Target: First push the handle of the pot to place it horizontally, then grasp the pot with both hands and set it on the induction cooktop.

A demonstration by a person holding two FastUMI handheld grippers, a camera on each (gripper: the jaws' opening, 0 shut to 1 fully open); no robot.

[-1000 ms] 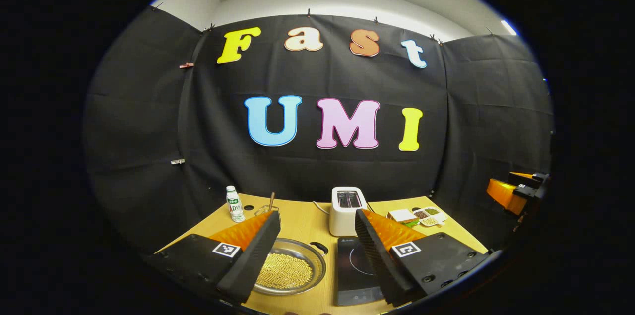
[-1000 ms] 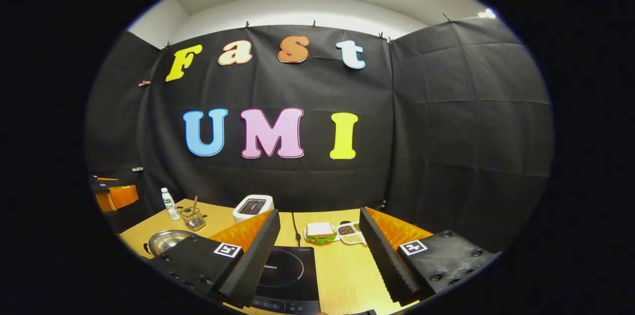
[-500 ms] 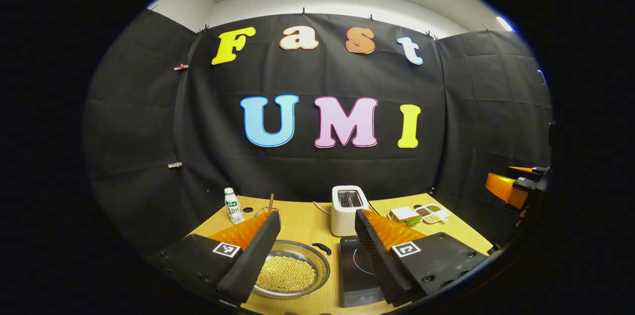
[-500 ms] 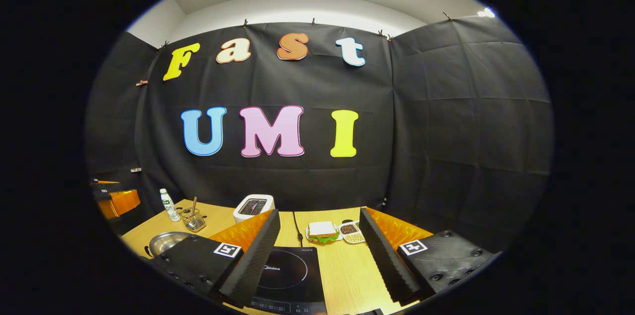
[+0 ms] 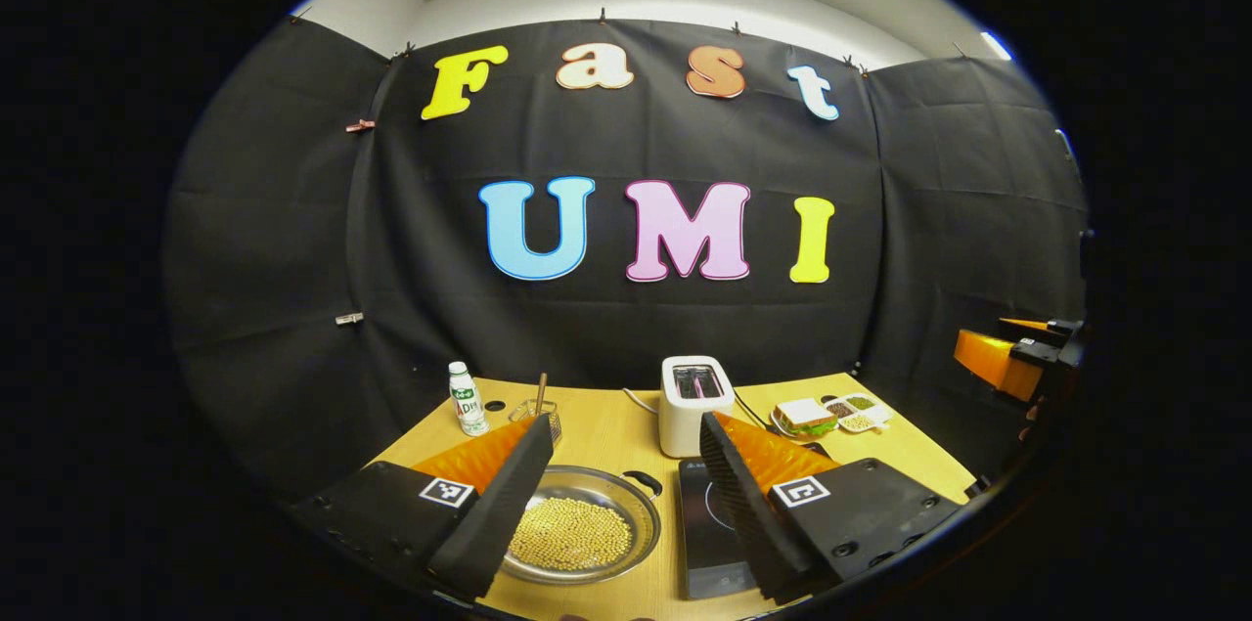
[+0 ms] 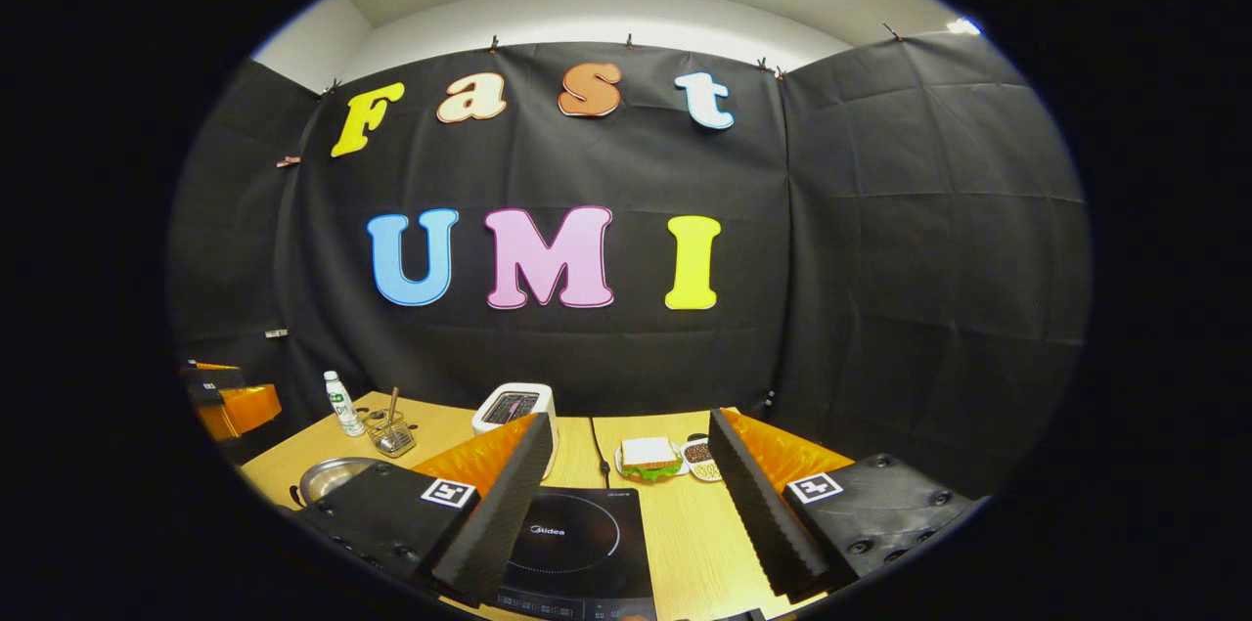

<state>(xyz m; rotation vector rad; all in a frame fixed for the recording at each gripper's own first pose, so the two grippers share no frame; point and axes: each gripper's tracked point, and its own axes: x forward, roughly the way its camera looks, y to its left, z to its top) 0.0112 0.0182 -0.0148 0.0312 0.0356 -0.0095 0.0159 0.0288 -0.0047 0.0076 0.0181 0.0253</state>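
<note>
A shallow steel pot (image 5: 587,533) full of yellow beans sits on the wooden table, seen in the left gripper view between my fingers. One black loop handle (image 5: 643,481) points to the far right. The black induction cooktop (image 5: 704,528) lies just right of it. My left gripper (image 5: 621,513) hangs open above the pot and cooktop, holding nothing. In the right gripper view, my right gripper (image 6: 626,518) stands open above the cooktop (image 6: 577,543), with the pot (image 6: 328,476) at the far left. Each view catches the other gripper at its edge, the right gripper (image 5: 1012,362) and the left gripper (image 6: 235,401).
A white toaster (image 5: 694,401) stands behind the cooktop with its cord on the table. A small bottle (image 5: 468,399) and a wire holder (image 5: 540,411) are at the back left. A sandwich plate (image 5: 804,417) and a divided dish of grains (image 5: 853,414) sit at the back right.
Both views have shifted slightly; the table objects sit a little lower and nearer in the left gripper view and a little to the right in the right gripper view. Both grippers stay open.
</note>
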